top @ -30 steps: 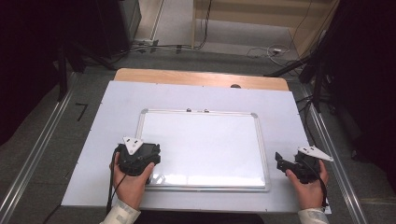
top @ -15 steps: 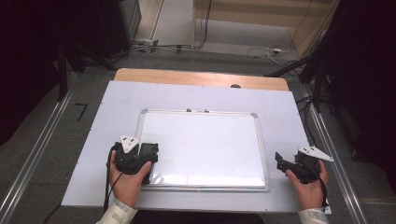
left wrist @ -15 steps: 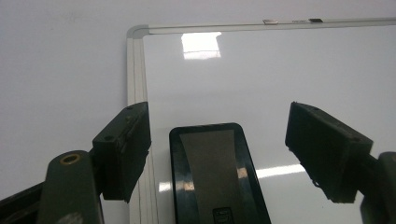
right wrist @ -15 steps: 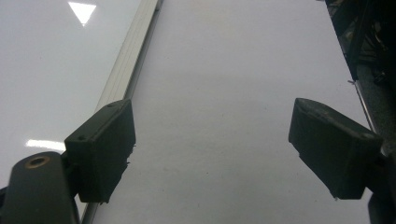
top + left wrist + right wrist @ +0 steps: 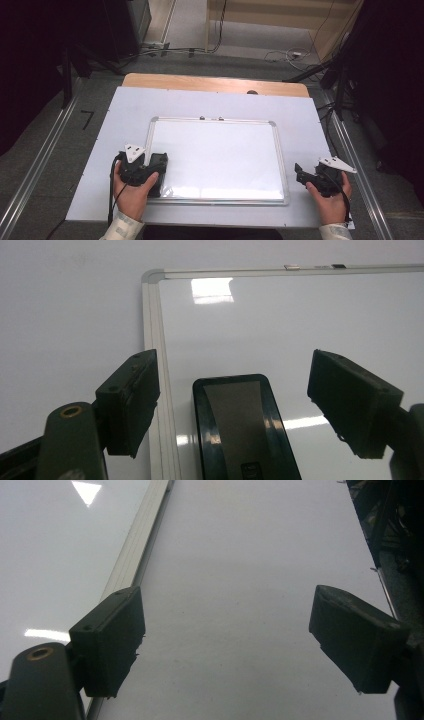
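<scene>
The high view looks forward and down over the whole table [image 5: 210, 102]. Both gripper views sit low and close, sharing the whiteboard [image 5: 217, 155] frame with it.

A whiteboard [image 5: 220, 155] lies flat on the white table [image 5: 125, 115], cables [image 5: 280, 52] behind.

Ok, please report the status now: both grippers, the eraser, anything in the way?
Left gripper open, jaws either side of black eraser, apart from it. Eraser lies on whiteboard, near-left corner. Right gripper open, holding nothing, beside the board's right frame. Nothing in the way.
</scene>
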Tool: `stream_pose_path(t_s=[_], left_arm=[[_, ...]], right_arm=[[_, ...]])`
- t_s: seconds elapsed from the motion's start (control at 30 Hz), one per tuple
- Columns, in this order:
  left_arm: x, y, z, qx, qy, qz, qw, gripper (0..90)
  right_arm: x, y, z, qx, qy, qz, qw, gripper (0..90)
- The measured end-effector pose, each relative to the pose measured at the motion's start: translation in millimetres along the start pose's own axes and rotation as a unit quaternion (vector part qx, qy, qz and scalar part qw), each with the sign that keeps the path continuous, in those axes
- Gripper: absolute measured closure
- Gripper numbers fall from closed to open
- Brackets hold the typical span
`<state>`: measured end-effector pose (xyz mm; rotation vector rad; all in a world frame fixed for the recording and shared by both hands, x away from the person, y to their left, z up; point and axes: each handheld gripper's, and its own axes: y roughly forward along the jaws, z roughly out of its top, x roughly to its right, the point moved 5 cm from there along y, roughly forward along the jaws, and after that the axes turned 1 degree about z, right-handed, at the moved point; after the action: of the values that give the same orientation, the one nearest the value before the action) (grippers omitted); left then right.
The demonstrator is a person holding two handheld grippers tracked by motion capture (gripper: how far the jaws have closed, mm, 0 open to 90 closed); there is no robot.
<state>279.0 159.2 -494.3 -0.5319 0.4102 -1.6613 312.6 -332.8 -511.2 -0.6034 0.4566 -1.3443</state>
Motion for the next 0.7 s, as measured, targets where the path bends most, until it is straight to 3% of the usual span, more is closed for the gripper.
stream_pose_path(t_s=[0.7], left_arm=[[-31.1, -4.0, -0.1, -0.005, -0.023, 0.006, 0.9997, 21.0]], right_arm=[[0.4, -1.2, -0.2, 0.0, 0.004, 0.0, 1.0, 13.6]])
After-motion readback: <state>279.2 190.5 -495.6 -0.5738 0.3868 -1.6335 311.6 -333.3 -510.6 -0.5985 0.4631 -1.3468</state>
